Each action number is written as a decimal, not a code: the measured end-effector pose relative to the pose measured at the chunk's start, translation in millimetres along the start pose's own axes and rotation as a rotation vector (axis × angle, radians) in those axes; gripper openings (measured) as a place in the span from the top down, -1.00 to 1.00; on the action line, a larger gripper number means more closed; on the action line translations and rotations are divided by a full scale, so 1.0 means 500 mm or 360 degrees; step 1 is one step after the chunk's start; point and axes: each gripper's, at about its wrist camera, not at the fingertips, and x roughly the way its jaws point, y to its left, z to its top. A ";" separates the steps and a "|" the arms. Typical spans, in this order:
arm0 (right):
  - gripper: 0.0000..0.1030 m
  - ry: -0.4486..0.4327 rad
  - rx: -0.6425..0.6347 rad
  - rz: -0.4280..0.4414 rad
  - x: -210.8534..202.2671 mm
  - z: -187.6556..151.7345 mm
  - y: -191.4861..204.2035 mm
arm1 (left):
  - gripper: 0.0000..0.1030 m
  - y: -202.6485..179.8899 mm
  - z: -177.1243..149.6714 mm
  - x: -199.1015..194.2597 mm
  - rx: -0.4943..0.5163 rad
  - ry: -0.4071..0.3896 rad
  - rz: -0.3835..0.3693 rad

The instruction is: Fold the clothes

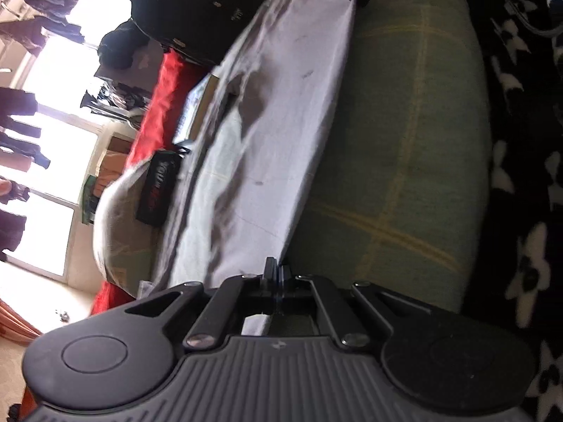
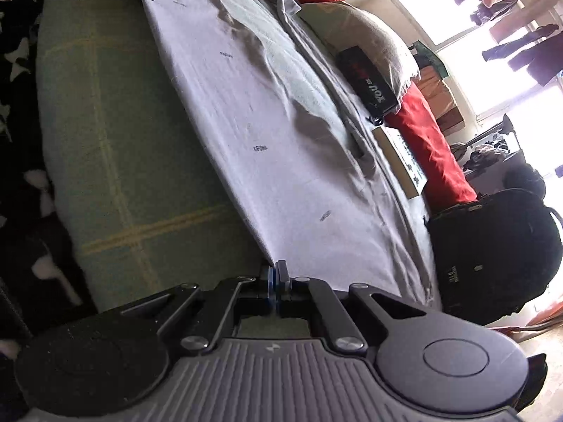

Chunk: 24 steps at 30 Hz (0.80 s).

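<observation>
Bright windows [image 1: 52, 70] — green checked bed [image 1: 404, 140].

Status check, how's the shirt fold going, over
Left gripper and right gripper both shut on the near edge of the grey shirt. Shirt spread flat on the green bedsheet. Black case beyond the shirt, not in the way.

Bright daylight pours in through the windows [image 1: 52, 123], so strong that the glass is all white and washed out in both views. Clothes hanging there look like dark shapes. The grey shirt [image 2: 281, 123] is lit softly, with gentle shadows in its folds. Edges bend and look a bit blurry
</observation>
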 end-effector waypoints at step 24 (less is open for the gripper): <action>-0.25 -0.0169 0.2360 0.0616 0.022 -0.377 -0.233 | -0.40 0.132 0.050 -0.023 -0.1144 -0.0168 -0.0400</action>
